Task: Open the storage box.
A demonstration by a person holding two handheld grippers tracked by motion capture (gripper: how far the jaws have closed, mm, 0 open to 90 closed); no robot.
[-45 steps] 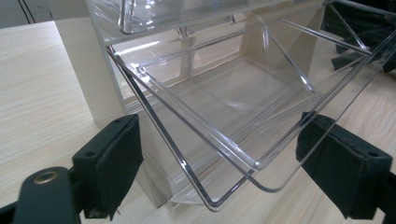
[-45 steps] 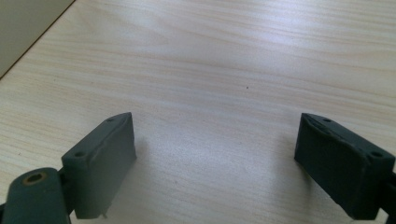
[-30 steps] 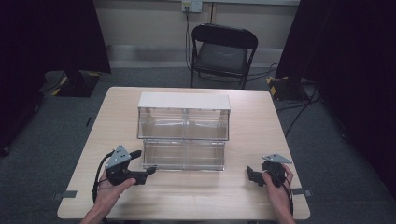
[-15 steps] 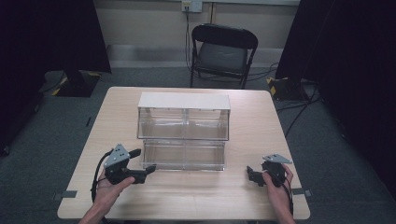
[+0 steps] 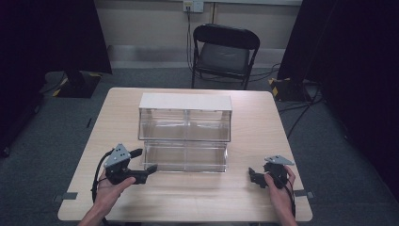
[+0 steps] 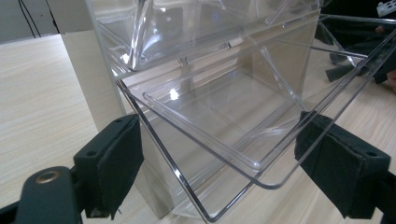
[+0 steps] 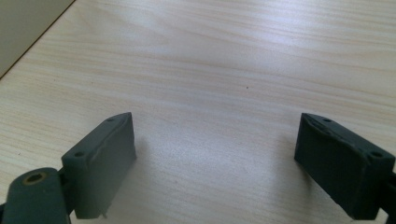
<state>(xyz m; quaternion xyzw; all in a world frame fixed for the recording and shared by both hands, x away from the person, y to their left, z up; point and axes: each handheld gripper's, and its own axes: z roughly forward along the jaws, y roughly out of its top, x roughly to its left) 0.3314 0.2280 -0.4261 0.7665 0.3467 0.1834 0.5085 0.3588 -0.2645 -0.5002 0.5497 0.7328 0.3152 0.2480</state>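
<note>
Pale wooden table, unlabelled clear two-tier bin, left tool agape at its lower corner, right tool agape.

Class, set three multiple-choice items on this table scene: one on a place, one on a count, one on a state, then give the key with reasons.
1. Where is the left hand-held gripper?
A. at the front left corner of the clear two-tier bin
B. on the chair
C. behind the bin

2. How many tiers does the bin have?
A. one
B. two
C. four

3. How do the jaws of the right hand-held gripper stand?
A. shut on a cup
B. shut on nothing
C. open over bare table

Key: 1 A, the high view puts it at that corner; 2 B, one tray sits above another; 3 C, the right gripper view shows wood between wide-set jaws.
</note>
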